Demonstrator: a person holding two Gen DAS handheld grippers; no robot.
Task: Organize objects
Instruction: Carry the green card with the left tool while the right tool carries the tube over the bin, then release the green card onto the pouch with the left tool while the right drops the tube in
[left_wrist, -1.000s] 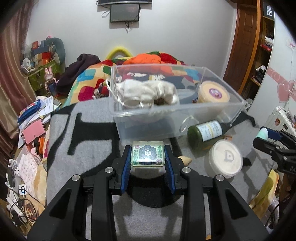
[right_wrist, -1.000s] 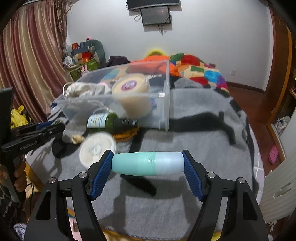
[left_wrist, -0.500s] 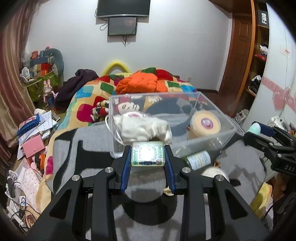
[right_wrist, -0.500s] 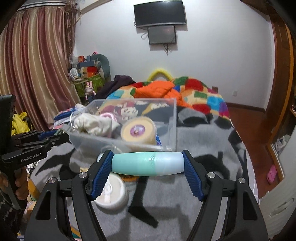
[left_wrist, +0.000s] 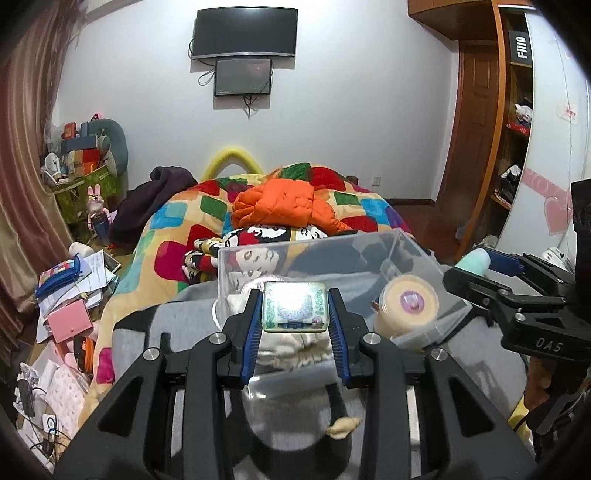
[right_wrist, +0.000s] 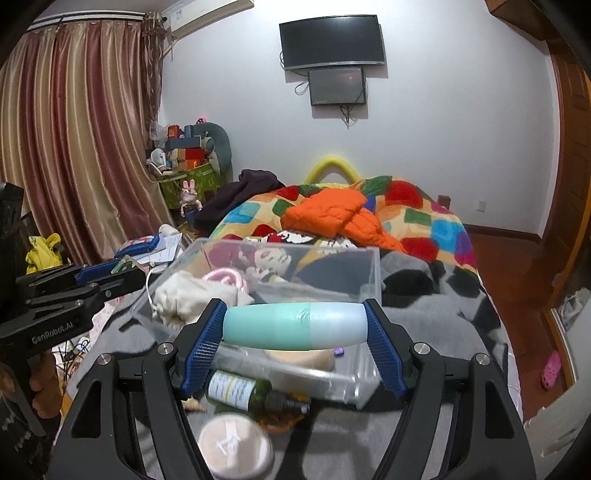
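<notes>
Right gripper (right_wrist: 295, 330) clamps a mint-and-white bottle (right_wrist: 295, 325) crosswise between its blue pads (right_wrist: 380, 356), one pad on each end. Just beyond the bottle: clear plastic bin (right_wrist: 364, 384) on a grey blanket (right_wrist: 443, 325), holding a cream cloth bundle (right_wrist: 184, 295). Below the bottle, against the bin's near wall, a green glass bottle (right_wrist: 251, 391) lies on its side; a round white lid (right_wrist: 234, 448) sits nearer the camera. Left gripper (right_wrist: 110, 273) hangs off to the left, a small green item between its pads.
</notes>
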